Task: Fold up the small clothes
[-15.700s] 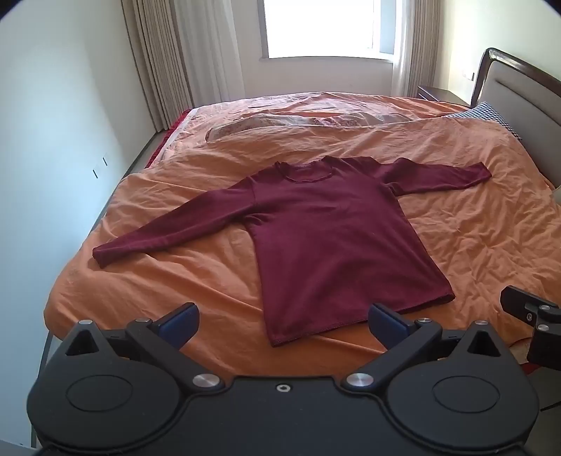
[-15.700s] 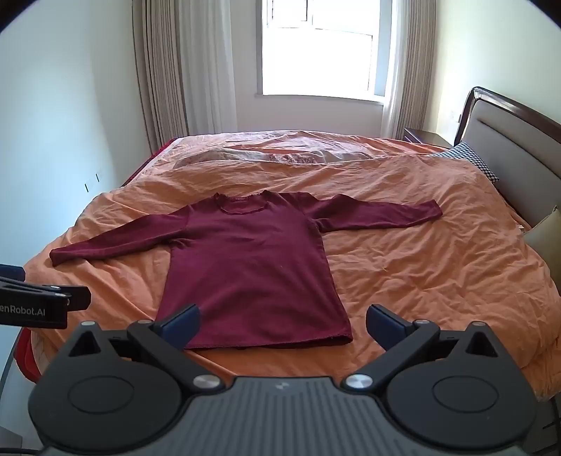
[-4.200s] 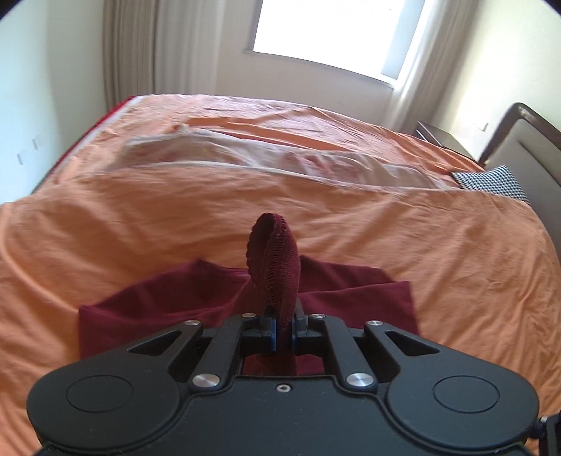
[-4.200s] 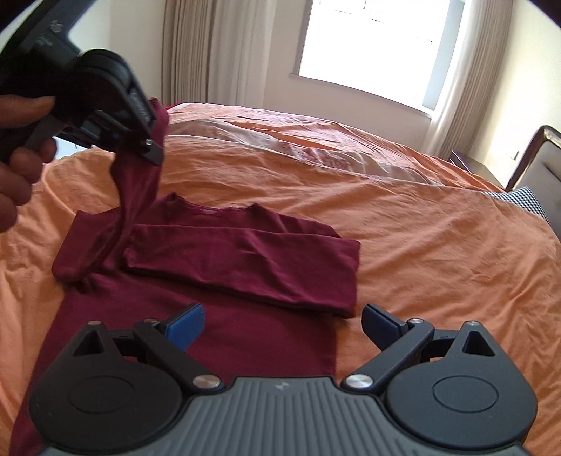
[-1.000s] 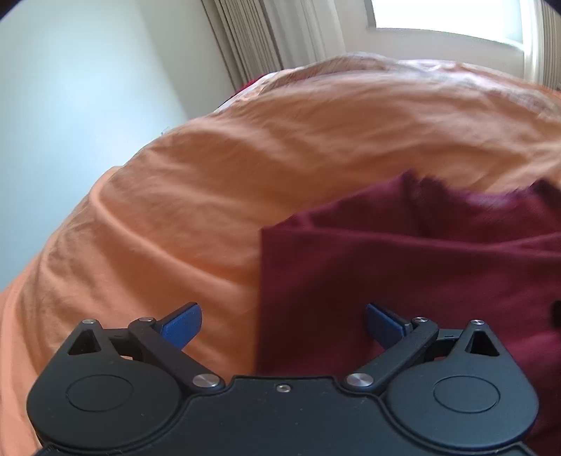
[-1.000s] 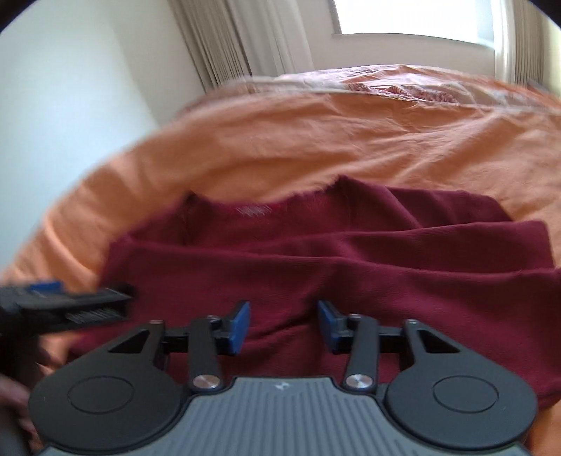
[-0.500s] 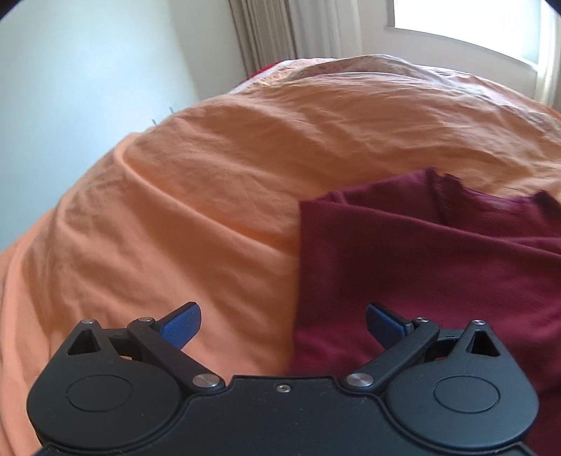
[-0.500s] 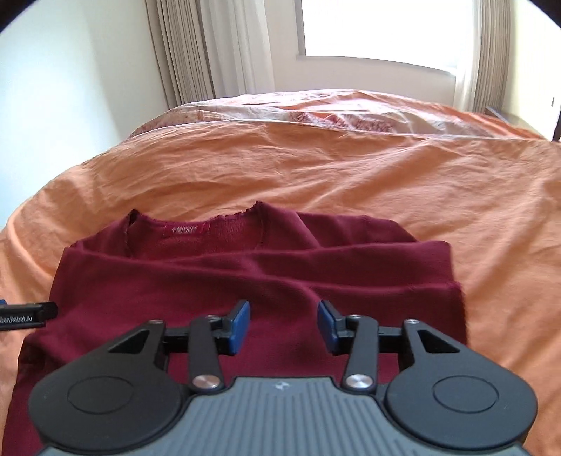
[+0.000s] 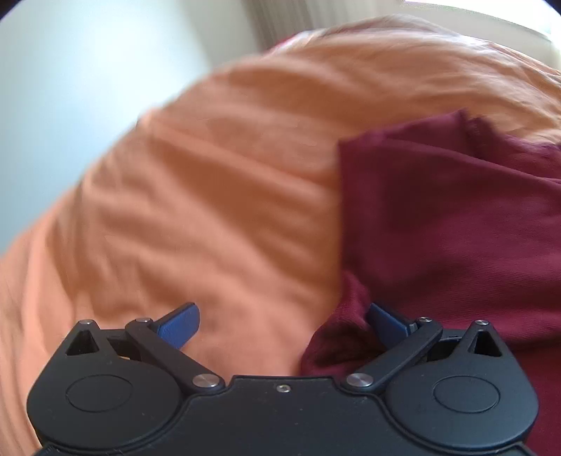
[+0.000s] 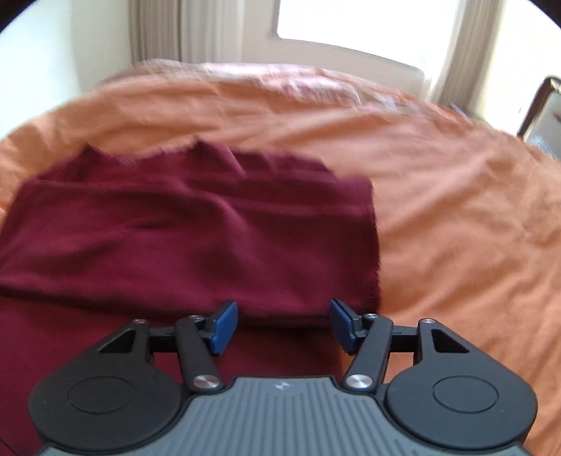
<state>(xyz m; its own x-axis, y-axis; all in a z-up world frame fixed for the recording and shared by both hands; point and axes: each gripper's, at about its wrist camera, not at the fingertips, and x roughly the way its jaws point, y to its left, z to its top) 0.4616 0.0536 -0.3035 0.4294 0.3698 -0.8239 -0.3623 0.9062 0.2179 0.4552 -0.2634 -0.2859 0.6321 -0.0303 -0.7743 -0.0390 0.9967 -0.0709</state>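
A dark red long-sleeved shirt (image 10: 189,224) lies on the orange bedspread (image 10: 455,210) with both sleeves folded across its chest. My left gripper (image 9: 284,324) is open low over the shirt's left side edge; a raised bunch of red cloth (image 9: 345,336) sits between its blue pads, against the right pad. In the right wrist view my right gripper (image 10: 282,324) is open, its blue pads spread just above the folded sleeve's lower edge near the shirt's right side. The shirt's hem is hidden behind the gripper bodies.
Orange bedspread (image 9: 196,196) spreads to the left of the shirt up to a pale wall (image 9: 70,70). Curtains and a bright window (image 10: 350,31) stand behind the bed. A headboard corner (image 10: 540,105) shows at the far right.
My left gripper has dropped down to the shirt's left edge, and cloth now bunches between its pads. My right gripper has opened wider and shifted right toward the shirt's right side.
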